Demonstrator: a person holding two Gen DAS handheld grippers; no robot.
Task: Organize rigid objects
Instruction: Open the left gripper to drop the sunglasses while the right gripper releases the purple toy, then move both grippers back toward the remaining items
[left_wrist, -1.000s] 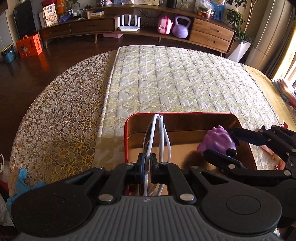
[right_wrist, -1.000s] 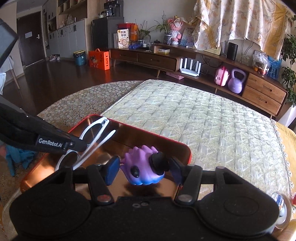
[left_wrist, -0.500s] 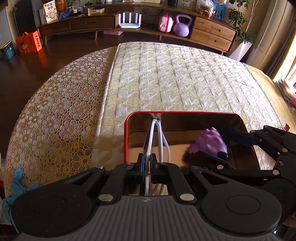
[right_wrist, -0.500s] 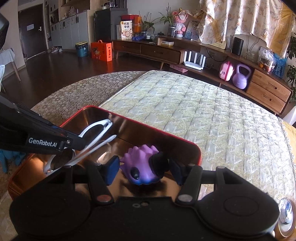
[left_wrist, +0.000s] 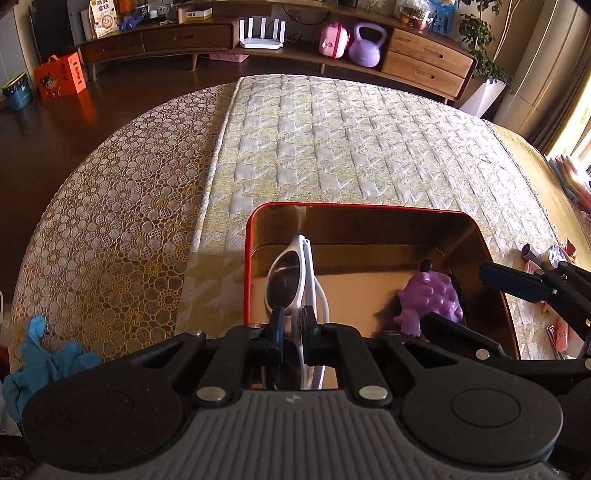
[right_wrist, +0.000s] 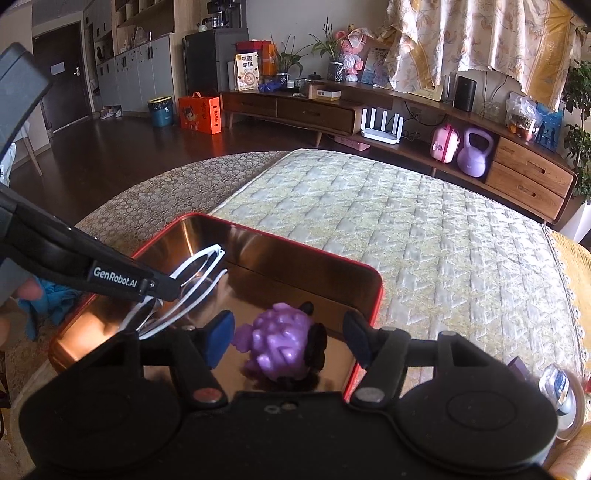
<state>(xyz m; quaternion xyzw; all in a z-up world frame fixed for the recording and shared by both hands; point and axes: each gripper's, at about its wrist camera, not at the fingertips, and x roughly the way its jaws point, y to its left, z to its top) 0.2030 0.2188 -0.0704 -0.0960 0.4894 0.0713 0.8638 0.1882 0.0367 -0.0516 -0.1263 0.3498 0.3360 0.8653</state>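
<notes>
Your left gripper pinches the white sunglasses; your right gripper is spread around the purple toy.

Both sit inside the red tin; the left fingers hide the sunglasses' near end.

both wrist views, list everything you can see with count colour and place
tin tray: 1, red rim and gold inside, on the quilted bed
sunglasses: 1, white frame with dark lenses, over the tray's left side, held
bumpy toy: 1, purple with black parts, on the tray floor at its right side
bed cover: 1, pale yellow quilt with a gold lace border
blue cloth: 1, at the bed's left edge
kettlebell: 1, lilac, on the low shelf of the sideboard
router: 1, white, on the same shelf
gift bag: 1, orange, on the floor
left tool: 1, black, shut on the sunglasses
right tool: 1, black, open either side of the toy
</notes>
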